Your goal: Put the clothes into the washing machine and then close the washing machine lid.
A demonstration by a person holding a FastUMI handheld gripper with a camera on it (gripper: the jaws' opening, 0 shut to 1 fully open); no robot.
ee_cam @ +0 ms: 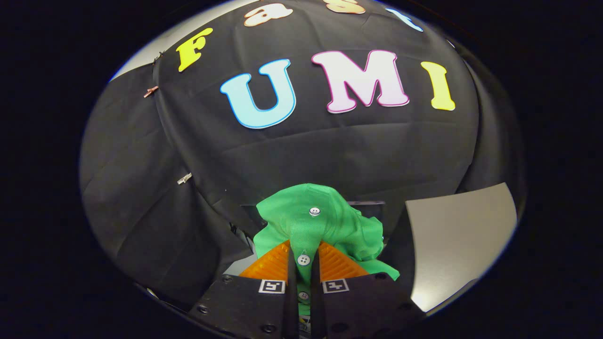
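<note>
between the two fingers of the hand-held gripper (304, 259), a green garment (325, 223) is pinched along its button placket, both fingers pressing on the cloth with just a narrow slit between them. the placket forms the garment's visible long axis and points straight ahead along the fingers: one white button (304, 295) sits low in the slit, a second (304, 259) lies between the fingertips, and a third (314, 211) shows farther ahead on the bunched cloth. the garment rises in a crumpled mound beyond the fingertips and spills to the right. its lower part is covered by the fingers, so its full shape and length cannot be made out. behind the mound a dark rectangular edge (365, 203) is mostly hidden and hard to identify. a pale grey flat surface (459, 240) lies to the right, cut off at its outer side.
</note>
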